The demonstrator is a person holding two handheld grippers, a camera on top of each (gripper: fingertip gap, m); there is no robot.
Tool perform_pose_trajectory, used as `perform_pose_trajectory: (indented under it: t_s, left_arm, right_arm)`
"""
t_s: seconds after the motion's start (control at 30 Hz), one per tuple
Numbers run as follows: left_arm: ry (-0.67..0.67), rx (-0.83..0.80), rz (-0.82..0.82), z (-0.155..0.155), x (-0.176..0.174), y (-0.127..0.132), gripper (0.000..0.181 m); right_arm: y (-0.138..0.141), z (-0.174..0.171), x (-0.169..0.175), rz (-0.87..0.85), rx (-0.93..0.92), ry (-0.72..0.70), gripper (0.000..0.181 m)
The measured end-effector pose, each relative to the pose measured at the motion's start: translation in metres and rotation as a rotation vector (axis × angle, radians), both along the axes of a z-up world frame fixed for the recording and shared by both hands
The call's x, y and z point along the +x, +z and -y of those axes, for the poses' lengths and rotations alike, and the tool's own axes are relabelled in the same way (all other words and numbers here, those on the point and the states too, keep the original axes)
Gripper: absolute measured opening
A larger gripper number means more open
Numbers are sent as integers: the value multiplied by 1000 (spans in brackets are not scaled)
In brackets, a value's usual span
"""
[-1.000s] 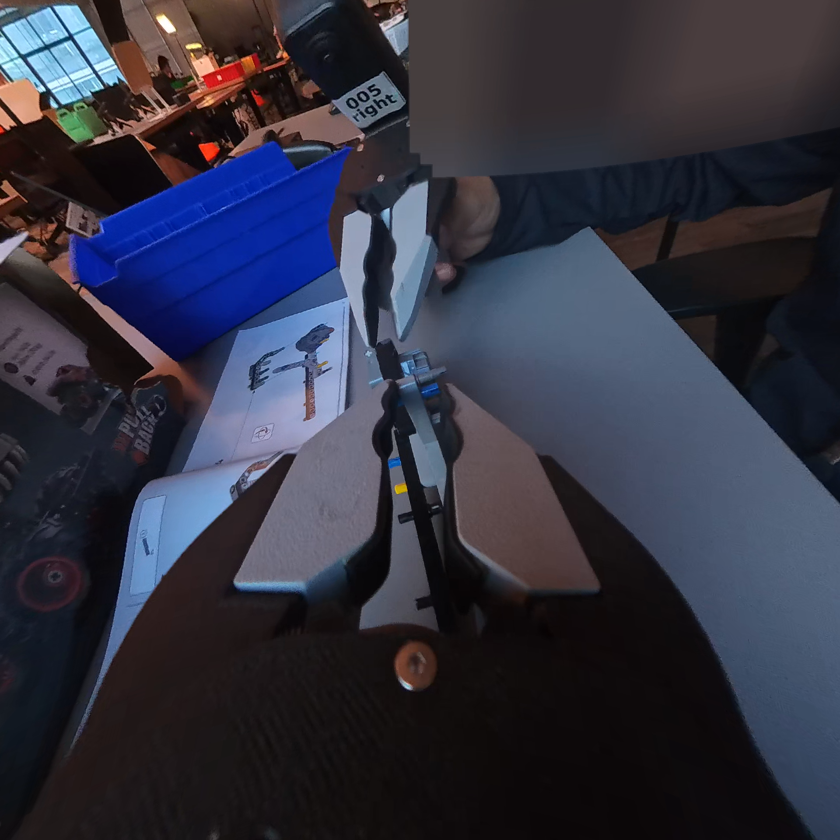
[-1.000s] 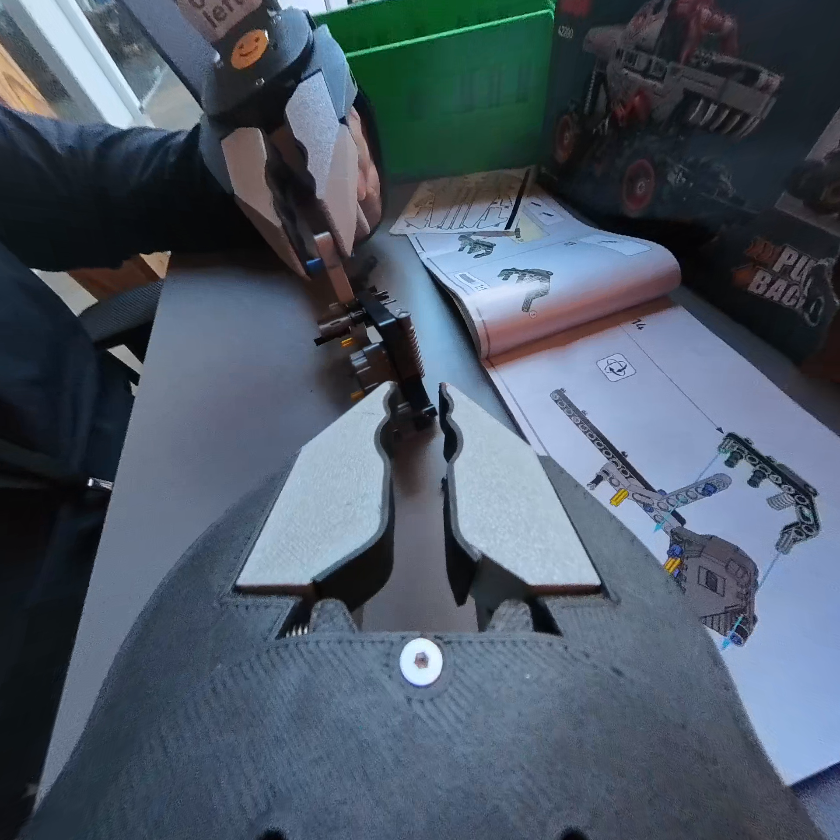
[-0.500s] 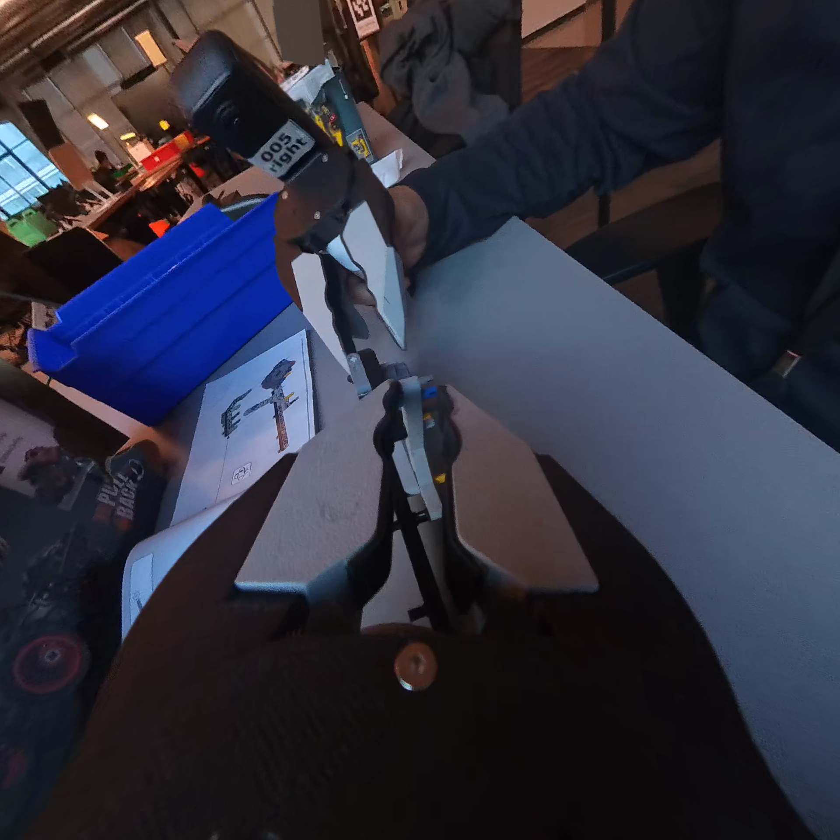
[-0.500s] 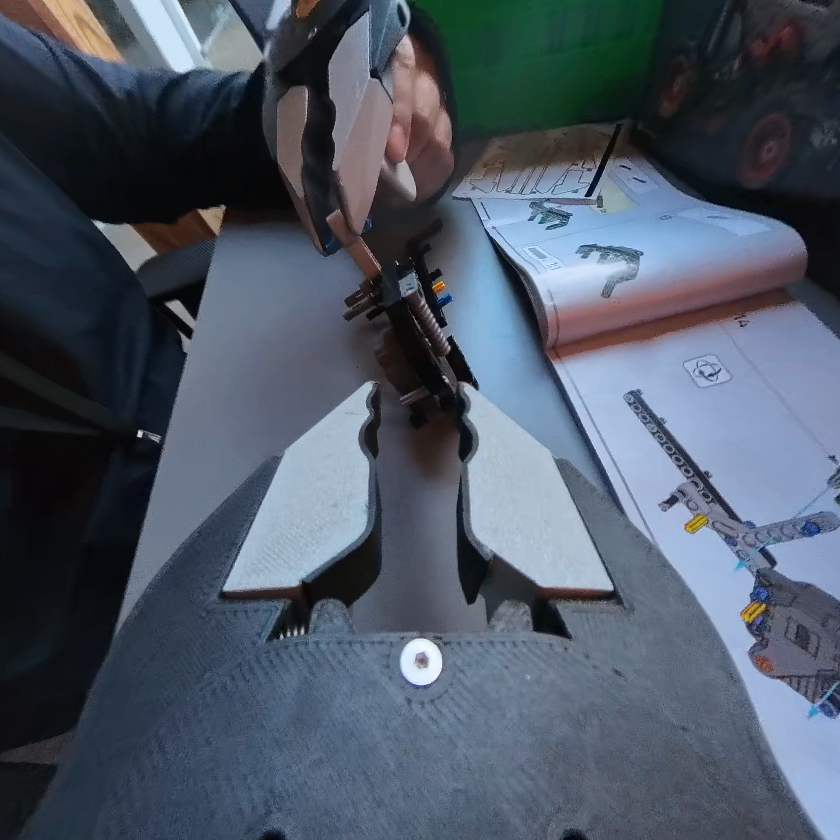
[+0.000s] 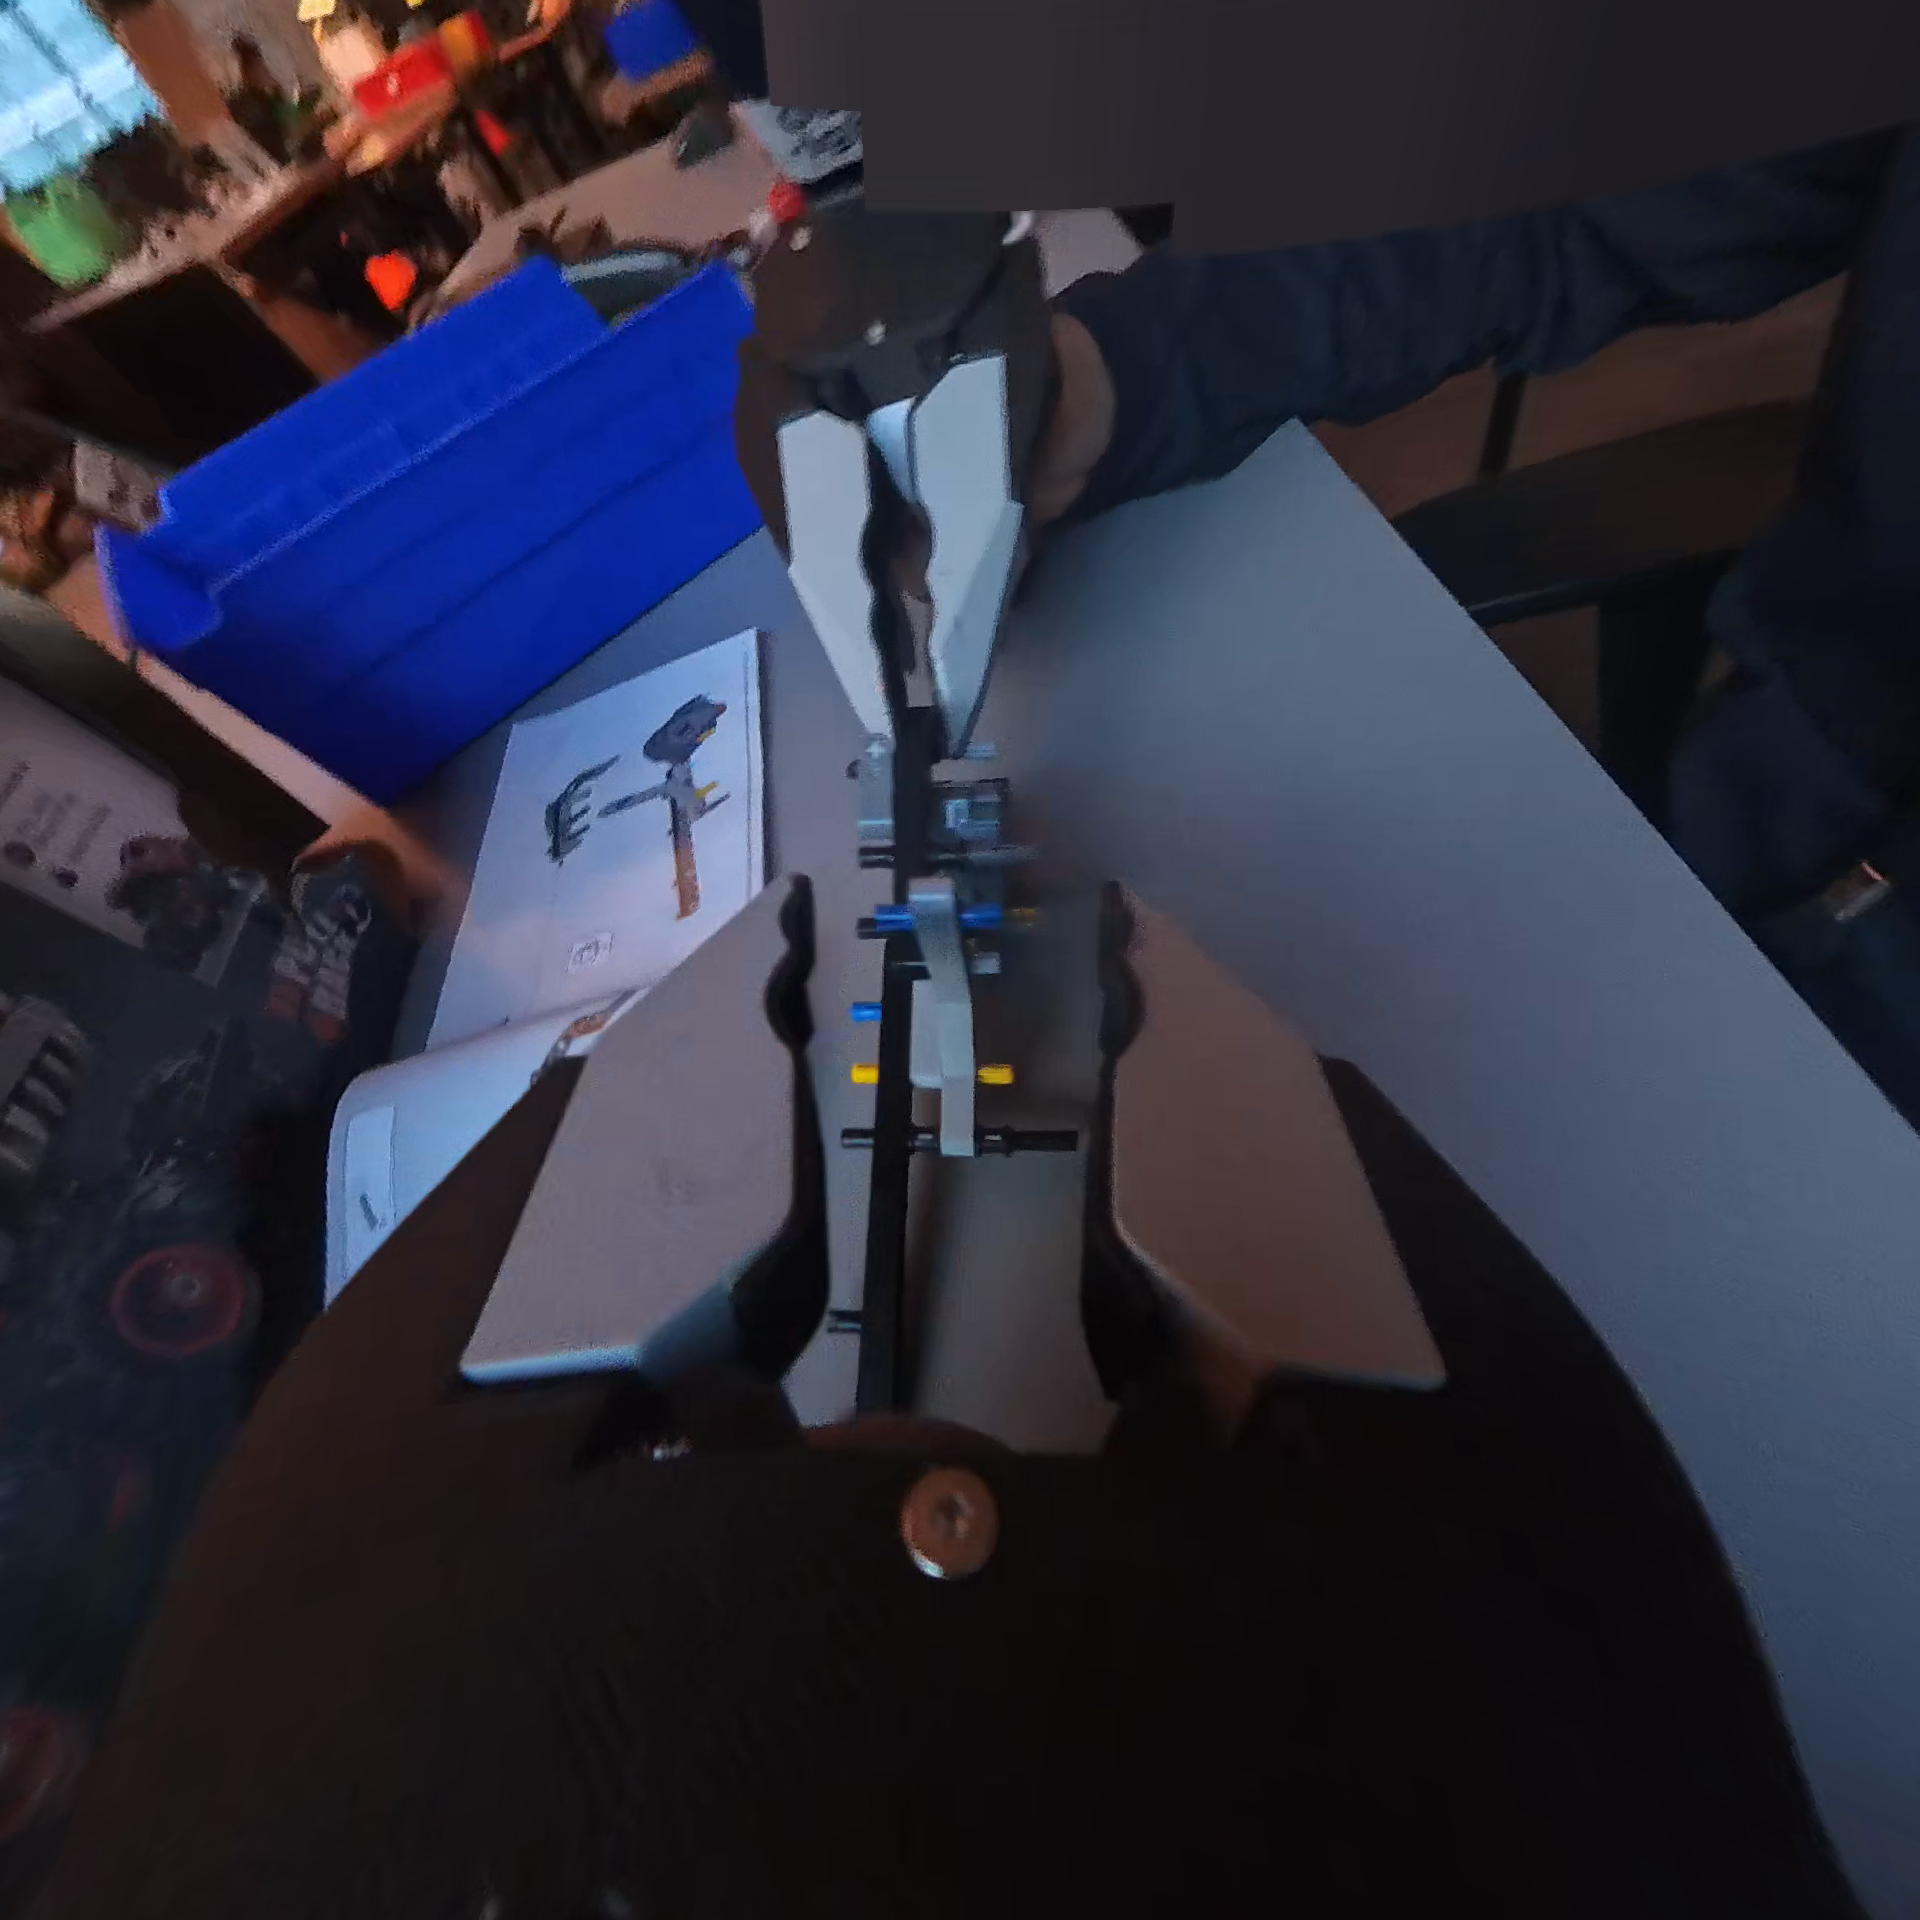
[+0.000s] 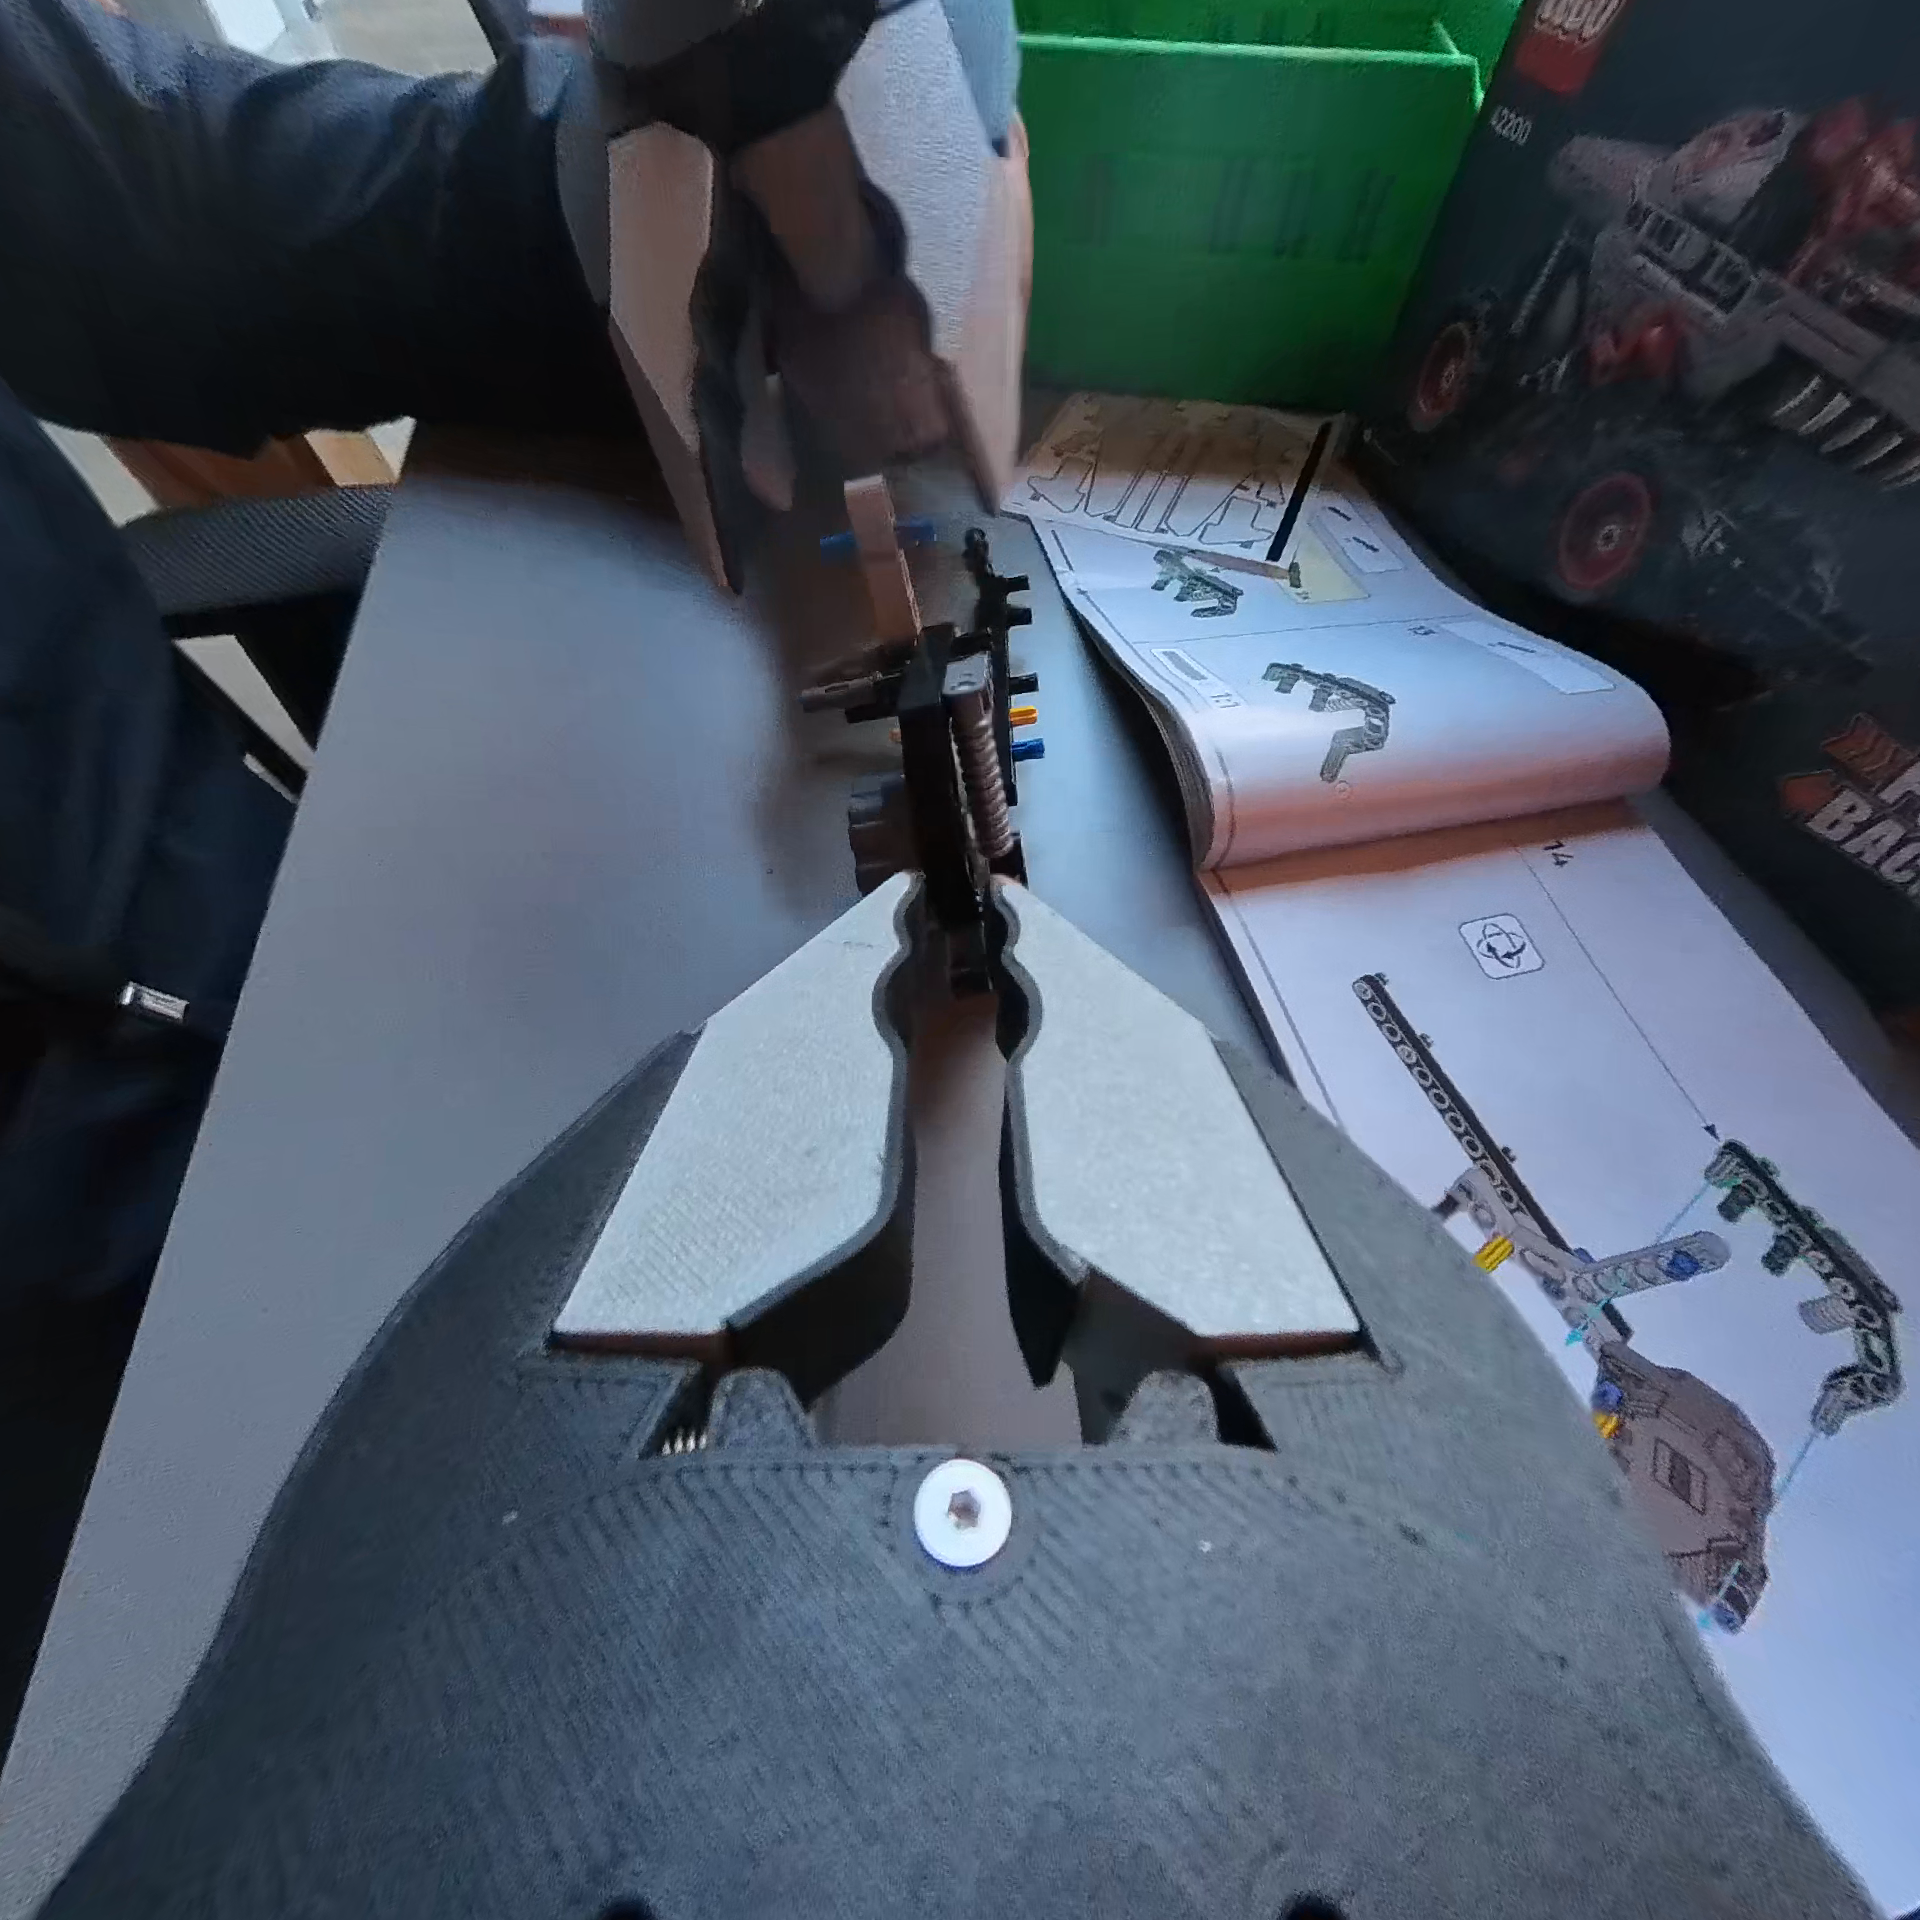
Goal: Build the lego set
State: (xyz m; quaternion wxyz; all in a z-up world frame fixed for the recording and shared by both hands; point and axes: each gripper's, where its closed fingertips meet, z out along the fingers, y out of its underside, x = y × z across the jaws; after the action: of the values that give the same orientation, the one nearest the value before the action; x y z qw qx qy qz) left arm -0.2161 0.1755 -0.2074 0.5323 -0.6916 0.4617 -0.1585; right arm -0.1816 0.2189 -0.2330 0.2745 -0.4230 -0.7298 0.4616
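Lego assembly (image 6: 961, 769) long axis along right gripper (image 6: 956, 940) fingers.

You are at a grey table (image 5: 1351, 779) in a big open workshop: blue bin (image 5: 436, 520) and green bin (image 6: 1236, 208) nearby, cluttered workbenches (image 5: 343, 135) and tall windows (image 5: 62, 94) behind.

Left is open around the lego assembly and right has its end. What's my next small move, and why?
Probably draw the left gripper straight back, off the lego assembly. Its fingers stand open on either side of it, while the right gripper is shut on the black beam's end, so right seems to carry it. Going straight back should avoid snagging the side pins.
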Motion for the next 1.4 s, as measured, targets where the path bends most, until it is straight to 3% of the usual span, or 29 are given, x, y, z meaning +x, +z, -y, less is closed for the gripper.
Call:
perform_pose_trajectory:
  t_s: [0.1,0.2,0.43,0.6,0.93,1.4]
  left_arm:
    - [84,-82,-69,-7,4,-7,74]
    - [104,-112,-174,-10,12,-25,84]
    - [65,-173,-191,-13,28,-45,64]
    - [42,-142,-146,-20,32,-44,48]
    - [-32,-146,-99,-14,35,-44,44]
    - [-43,-188,-46,-9,34,-40,46]
  right_arm:
    - [6,1,0,-50,31,0,6]
    - [10,3,1,-85,66,8,6]
    - [13,14,2,-133,135,43,6]
    - [13,14,3,-142,147,46,6]
    - [-3,8,-3,-185,434,-2,5]
    - [0,7,-9,-200,430,-44,6]
